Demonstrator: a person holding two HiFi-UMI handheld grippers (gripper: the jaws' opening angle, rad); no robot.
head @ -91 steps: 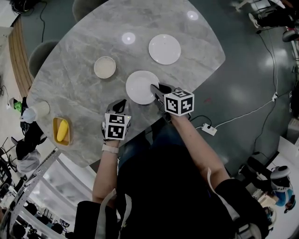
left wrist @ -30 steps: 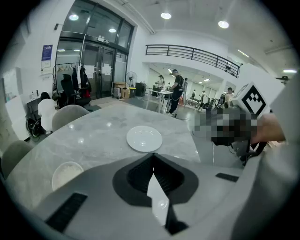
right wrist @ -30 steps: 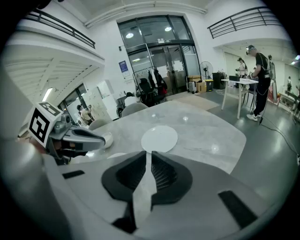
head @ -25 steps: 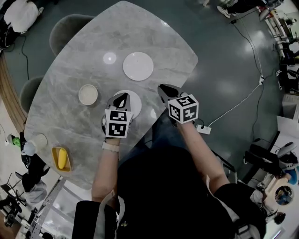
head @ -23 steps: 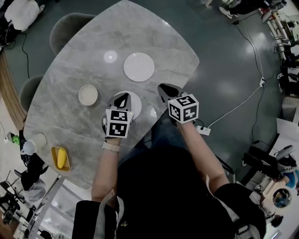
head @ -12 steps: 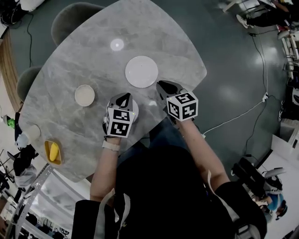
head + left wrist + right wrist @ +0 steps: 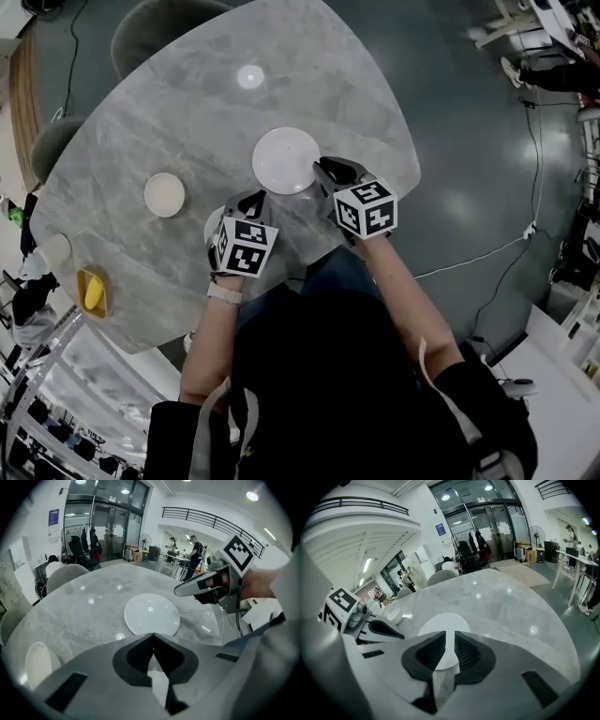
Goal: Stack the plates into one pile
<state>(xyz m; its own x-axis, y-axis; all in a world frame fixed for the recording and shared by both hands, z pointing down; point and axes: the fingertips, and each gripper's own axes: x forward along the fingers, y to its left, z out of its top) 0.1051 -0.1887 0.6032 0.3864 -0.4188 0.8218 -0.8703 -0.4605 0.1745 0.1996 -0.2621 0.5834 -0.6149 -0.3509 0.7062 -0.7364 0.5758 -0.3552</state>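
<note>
A person stands at the near edge of a grey marble table (image 7: 187, 112), a hand-held gripper in each hand, with the plates not yet piled. The far plate (image 7: 284, 157), white and round, lies flat near the middle of the table. The right gripper (image 7: 325, 169) hangs at this plate's right rim. Its jaws stand a narrow slit apart with nothing between them, and the right gripper view shows the far plate (image 7: 440, 620) through that slit.

The left gripper (image 7: 251, 199) is held over the near plate (image 7: 214, 225), which shows only as a white arc at the left of the marker cube. Seen along the left gripper (image 7: 153, 635), its jaw tips meet and hold nothing. From there the far plate (image 7: 151, 613) lies straight ahead, and the right gripper (image 7: 180, 590) points in above the plate's right side.

A small cream dish (image 7: 164, 194) sits apart on the table, to the left of both plates. Further left, by the table's edge, stand a pale cup (image 7: 54, 248) and a yellow tray (image 7: 91, 291) holding something yellow. Two grey chairs (image 7: 155, 23) are drawn up at the far left side.
</note>
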